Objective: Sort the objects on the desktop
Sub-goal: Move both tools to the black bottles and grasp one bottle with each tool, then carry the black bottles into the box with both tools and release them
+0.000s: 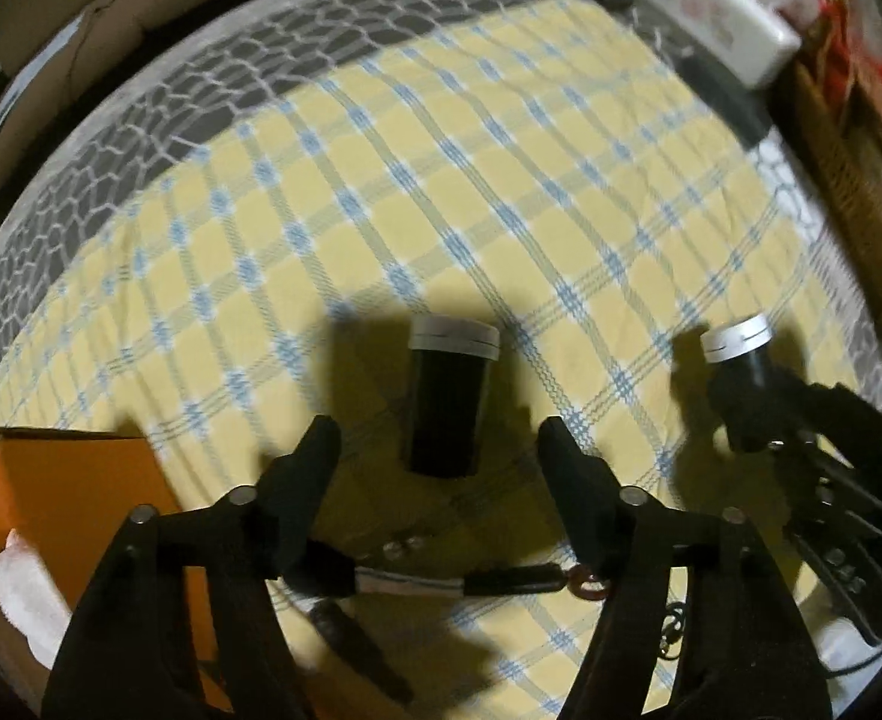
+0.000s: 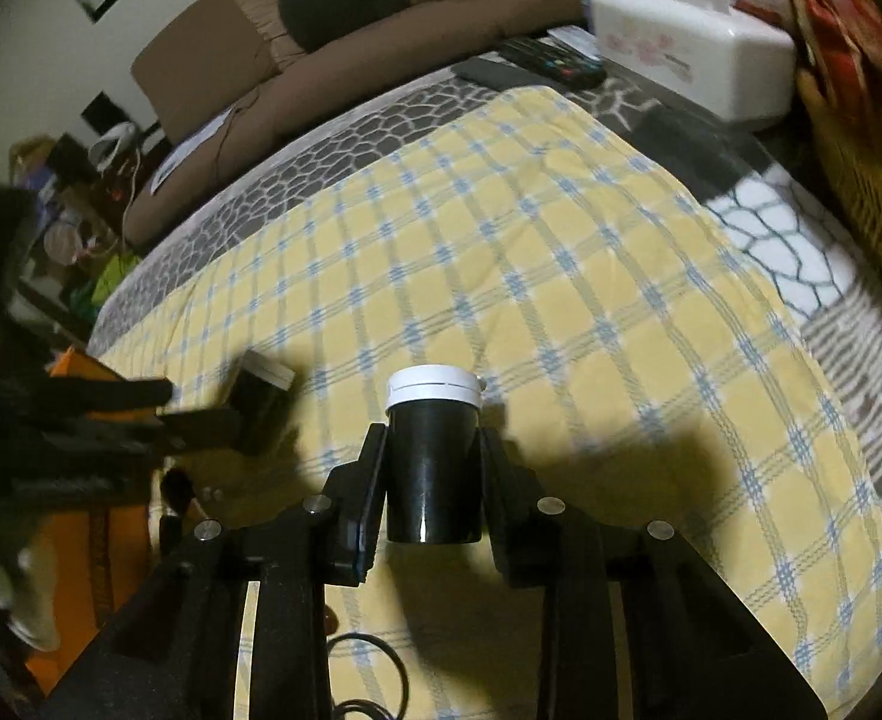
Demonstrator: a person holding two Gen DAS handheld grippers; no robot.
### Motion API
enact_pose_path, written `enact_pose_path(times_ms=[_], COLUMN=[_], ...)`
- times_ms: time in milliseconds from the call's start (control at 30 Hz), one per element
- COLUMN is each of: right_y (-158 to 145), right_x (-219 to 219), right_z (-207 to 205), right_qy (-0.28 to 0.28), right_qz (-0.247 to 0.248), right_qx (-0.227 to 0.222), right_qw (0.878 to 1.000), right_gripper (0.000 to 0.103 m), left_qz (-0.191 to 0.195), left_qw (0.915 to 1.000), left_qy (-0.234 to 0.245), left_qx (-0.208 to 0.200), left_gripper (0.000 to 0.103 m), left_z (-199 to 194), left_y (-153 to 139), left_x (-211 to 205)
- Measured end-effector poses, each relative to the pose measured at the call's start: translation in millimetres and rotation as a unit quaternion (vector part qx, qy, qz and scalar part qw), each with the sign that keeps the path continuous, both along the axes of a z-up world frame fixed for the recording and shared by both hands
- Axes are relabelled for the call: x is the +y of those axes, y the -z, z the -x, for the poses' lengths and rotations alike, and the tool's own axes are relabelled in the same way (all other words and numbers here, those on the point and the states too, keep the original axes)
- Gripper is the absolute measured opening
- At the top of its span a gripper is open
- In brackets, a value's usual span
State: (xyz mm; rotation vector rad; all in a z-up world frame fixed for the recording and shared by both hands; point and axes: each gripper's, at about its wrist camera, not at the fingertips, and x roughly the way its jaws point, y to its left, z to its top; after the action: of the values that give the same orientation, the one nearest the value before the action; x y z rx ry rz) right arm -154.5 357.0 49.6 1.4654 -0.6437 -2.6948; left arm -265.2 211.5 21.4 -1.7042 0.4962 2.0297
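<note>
Progress, early: my right gripper (image 2: 432,480) pinches one black canister (image 2: 433,456); my left gripper (image 1: 441,450) hangs spread around a second canister (image 1: 448,402) lying on the checked cloth (image 1: 501,180). Orange box (image 1: 69,480) awaits both, I judge.

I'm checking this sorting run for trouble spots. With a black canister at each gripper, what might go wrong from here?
1. The left gripper straddles a lying canister with gaps on both sides; a round body on the wrinkled cloth may roll as the fingers close.
2. The right gripper is clamped low on its canister, so the white-lidded top could tip.
3. The two grippers sit close together and could knock each other.
</note>
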Motion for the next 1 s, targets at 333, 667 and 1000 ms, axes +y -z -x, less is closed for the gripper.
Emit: enact_pose_path(times_ms=[333, 667, 1000], right_y=[-9, -36, -77], right_x=[-4, -14, -69], right_z=[-2, -11, -24], right_qy=[-0.017, -0.026, -0.081], right_qz=[0.01, 0.033, 0.035], right_qx=[0.008, 0.037, 0.06], right_qw=[1.0, 0.998, 0.994], right_gripper=[0.029, 0.029, 0.029], left_qz=[-0.002, -0.079, -0.13], left_qw=[0.9999, 0.9968, 0.9902], left_qy=[0.009, 0.002, -0.045], left_qx=[-0.008, 0.005, 0.023], left_gripper=[0.027, 0.027, 0.027], left_z=[-7, -31, -59], left_y=[12, -59, -118], left_x=[7, -34, -122])
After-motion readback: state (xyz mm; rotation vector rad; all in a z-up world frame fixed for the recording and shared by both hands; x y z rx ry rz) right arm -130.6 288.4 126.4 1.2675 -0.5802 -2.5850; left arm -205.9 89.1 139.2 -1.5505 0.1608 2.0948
